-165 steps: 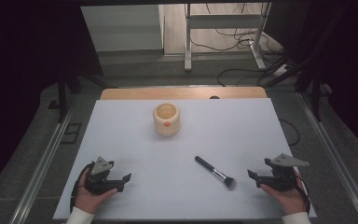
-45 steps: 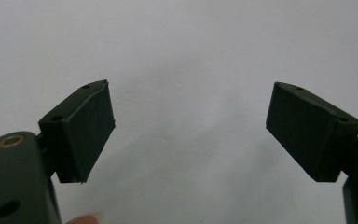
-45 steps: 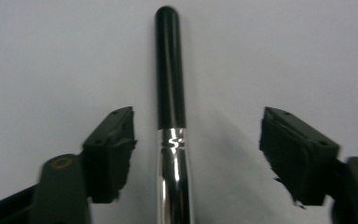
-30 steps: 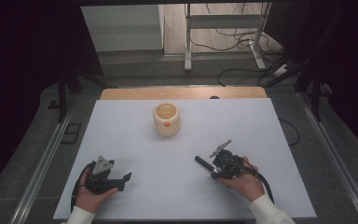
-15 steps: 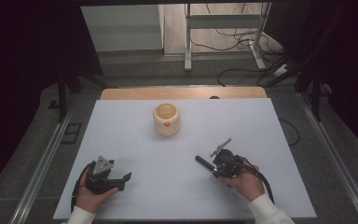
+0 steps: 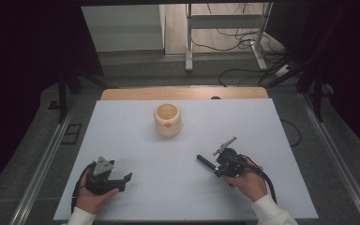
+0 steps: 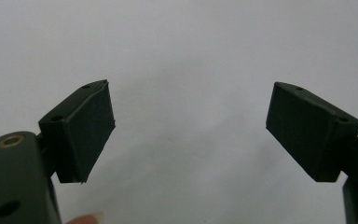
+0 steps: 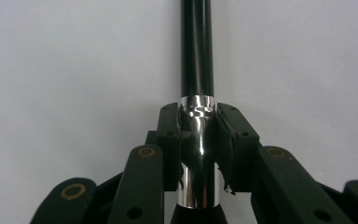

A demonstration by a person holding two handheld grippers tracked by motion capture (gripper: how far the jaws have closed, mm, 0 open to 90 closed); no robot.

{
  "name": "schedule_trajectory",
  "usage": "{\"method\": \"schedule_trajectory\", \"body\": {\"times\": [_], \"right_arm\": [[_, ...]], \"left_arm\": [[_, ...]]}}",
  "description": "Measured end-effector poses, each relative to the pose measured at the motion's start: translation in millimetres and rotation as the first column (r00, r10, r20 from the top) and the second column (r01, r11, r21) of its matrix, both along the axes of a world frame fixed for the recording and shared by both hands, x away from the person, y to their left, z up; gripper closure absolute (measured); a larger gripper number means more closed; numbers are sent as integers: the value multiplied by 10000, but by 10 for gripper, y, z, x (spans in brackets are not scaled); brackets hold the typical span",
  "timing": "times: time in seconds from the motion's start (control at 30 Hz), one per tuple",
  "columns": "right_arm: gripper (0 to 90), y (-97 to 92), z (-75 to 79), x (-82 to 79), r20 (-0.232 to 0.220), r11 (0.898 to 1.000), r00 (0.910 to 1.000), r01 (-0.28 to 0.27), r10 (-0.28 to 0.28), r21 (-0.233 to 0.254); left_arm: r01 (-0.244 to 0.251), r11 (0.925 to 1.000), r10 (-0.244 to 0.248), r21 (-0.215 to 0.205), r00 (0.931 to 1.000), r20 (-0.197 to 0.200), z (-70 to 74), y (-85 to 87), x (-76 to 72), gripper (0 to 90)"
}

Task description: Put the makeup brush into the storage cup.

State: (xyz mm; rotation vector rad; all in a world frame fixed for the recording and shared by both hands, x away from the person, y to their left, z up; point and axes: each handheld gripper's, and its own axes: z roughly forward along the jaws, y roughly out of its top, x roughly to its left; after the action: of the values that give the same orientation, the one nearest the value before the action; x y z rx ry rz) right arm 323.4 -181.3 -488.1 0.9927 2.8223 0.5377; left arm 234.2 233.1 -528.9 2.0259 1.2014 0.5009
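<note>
On the white desk, the left gripper rests near the front left corner in the person's hand, its jaws spread wide with nothing between them. Toward the middle back stands a cream-coloured round wooden cup, upright and open-topped, well apart from both grippers. At the right, the right gripper has just closed its jaws and now clamps the shiny metal collar of a black-handled makeup brush, which lies on the desk. The grasp looks complete; lifting the brush and carrying it, probably to the cup, remains.
</note>
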Motion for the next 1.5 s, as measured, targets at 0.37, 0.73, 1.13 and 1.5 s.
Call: {"method": "schedule_trajectory", "body": {"times": [0.37, 0.73, 1.13, 1.5], "right_arm": [[721, 5, 246, -9, 443, 9969, 9989, -152, 118, 778], [721, 84, 397, -4, 691, 9941, 9974, -270, 198, 1050], [721, 122, 421, -7, 909, 9921, 9952, -473, 368, 1164], [721, 44, 478, 41, 1065, 9876, 9930, -653, 502, 1430]], "left_arm": [[14, 10000, -14, -11, 10000, 19, 12, -16, 3, 157], [70, 10000, -70, -25, 10000, 3, 12, -31, 26, 158], [147, 9999, -147, -29, 9999, 30, 15, -46, 22, 157], [128, 9999, -129, 9, 9999, 68, 19, -108, 60, 156]]}}
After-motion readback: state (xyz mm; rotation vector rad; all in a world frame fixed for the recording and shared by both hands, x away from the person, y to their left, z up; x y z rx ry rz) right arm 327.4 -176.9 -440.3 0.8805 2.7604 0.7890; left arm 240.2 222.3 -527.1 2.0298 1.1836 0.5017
